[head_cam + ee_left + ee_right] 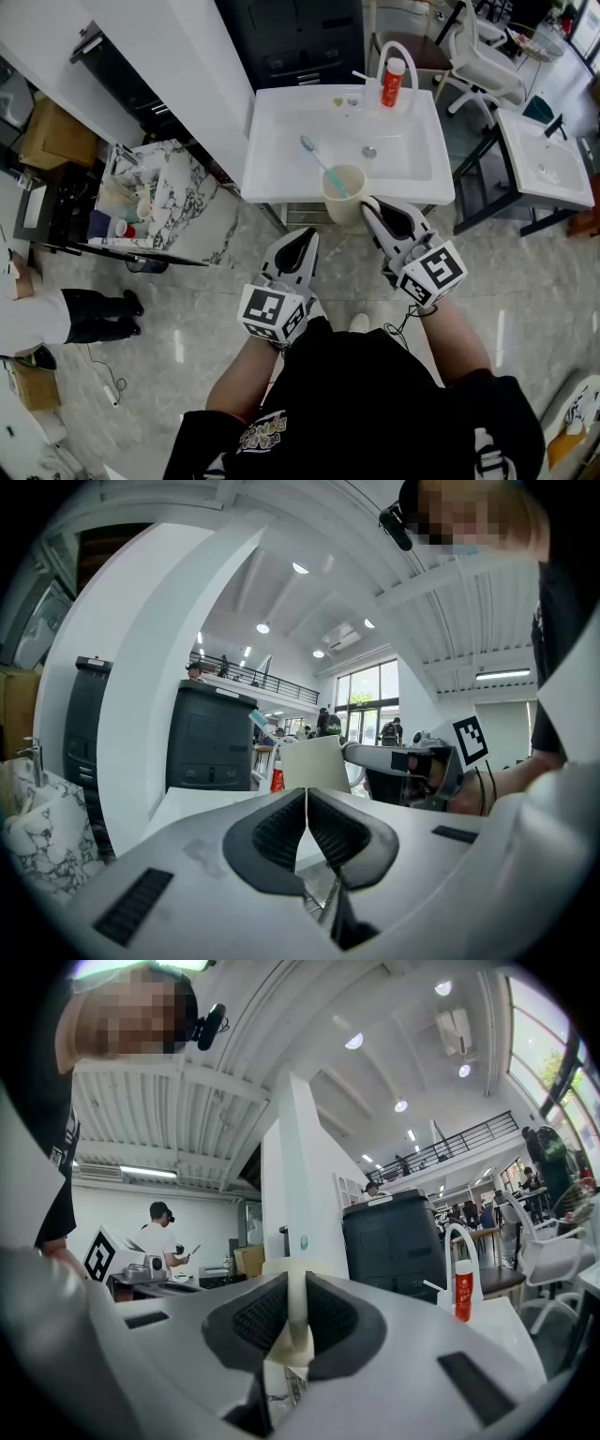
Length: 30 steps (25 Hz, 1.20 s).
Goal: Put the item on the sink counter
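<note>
A cream cup [343,192] holding a blue toothbrush [319,159] hangs over the front edge of the white sink counter [281,141]. My right gripper [368,204] is shut on the cup's rim; in the right gripper view the cup wall [296,1330] is pinched between the pads. Nothing is between the shut jaws of my left gripper [309,236], which hovers lower left of the cup, in front of the counter. From the left gripper [307,803] view the cup [314,761] shows ahead, with the toothbrush [260,721] sticking out of it.
A red tube [392,82] stands by the white faucet [398,56] at the counter's back. A marble-patterned shelf [159,202] with small items is at the left, a second sink [548,159] at the right, white chairs [487,47] behind. A person [56,314] stands far left.
</note>
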### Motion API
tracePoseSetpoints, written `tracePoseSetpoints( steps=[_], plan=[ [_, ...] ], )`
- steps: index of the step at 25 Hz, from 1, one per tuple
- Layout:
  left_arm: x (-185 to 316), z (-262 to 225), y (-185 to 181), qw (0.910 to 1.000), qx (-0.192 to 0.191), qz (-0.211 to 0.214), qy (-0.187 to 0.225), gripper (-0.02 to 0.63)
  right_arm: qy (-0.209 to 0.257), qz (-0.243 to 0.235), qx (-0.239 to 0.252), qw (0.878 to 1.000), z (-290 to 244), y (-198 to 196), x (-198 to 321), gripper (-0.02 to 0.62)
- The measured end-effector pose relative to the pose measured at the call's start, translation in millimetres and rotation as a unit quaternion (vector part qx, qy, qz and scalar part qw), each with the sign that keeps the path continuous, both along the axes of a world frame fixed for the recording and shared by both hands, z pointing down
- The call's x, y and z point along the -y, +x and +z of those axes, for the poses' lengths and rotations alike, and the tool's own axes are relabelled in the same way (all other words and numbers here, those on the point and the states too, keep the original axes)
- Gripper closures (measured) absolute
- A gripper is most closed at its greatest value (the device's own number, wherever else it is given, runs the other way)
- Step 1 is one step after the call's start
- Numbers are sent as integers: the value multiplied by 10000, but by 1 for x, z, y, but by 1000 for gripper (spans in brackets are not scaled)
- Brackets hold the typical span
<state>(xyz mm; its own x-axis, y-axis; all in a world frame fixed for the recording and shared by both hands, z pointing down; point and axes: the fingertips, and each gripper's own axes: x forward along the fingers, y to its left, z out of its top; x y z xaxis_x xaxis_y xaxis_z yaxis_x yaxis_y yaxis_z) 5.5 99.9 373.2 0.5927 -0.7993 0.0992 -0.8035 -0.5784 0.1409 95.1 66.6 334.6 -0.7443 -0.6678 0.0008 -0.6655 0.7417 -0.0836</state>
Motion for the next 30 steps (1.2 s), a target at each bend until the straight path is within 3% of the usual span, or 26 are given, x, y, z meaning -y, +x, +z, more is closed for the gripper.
tracePoseSetpoints(
  steps=[30],
  plan=[
    [127,17,-106,9989,-66,459,-86,586,15,519,-223,9984,16,-96,139,502]
  ],
)
